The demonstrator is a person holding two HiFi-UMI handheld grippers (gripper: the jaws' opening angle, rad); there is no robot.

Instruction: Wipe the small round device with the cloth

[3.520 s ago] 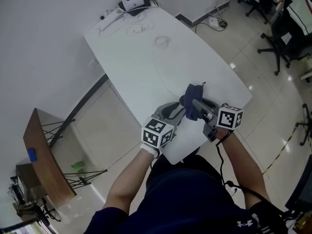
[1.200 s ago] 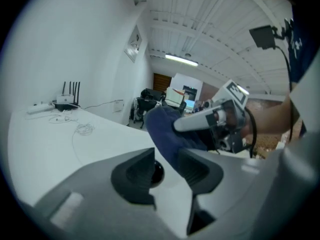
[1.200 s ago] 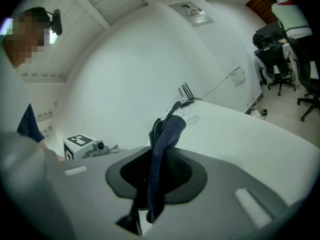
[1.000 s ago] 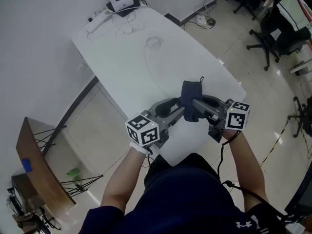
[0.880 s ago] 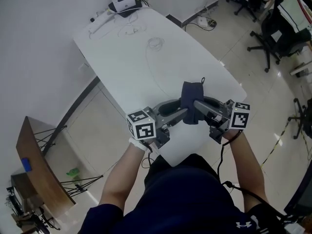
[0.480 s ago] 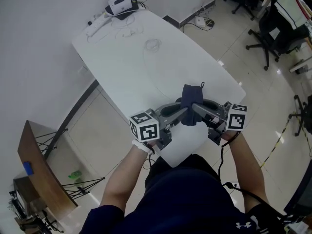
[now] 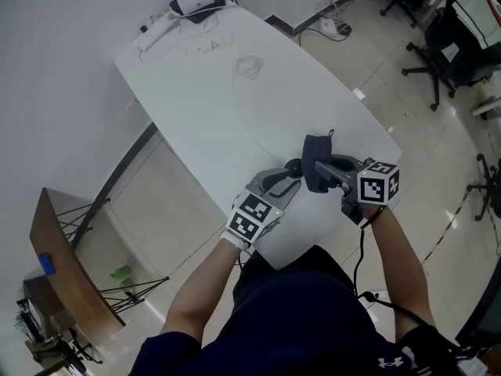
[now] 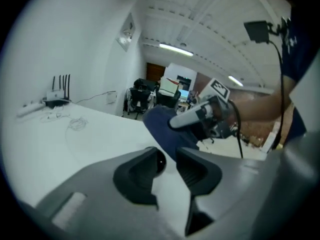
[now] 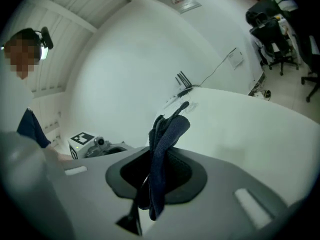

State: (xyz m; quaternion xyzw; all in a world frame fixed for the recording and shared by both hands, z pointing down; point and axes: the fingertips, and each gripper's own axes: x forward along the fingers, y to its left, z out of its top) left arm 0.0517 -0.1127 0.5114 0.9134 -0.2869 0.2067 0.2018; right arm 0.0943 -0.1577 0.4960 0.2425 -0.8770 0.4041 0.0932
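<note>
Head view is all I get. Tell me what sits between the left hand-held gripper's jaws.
Observer: In the left gripper view a small black round device sits between the jaws of the left hand-held gripper, against one jaw with a gap to the other. They have just been opening.
Operator: Now check the right one.
Observer: The right gripper view shows the right hand-held gripper shut on the dark blue cloth. Its jaws have just been closing on it.
Operator: Say where the cloth is.
Observer: In the left gripper view it shows directly behind the device; contact I cannot tell.
</note>
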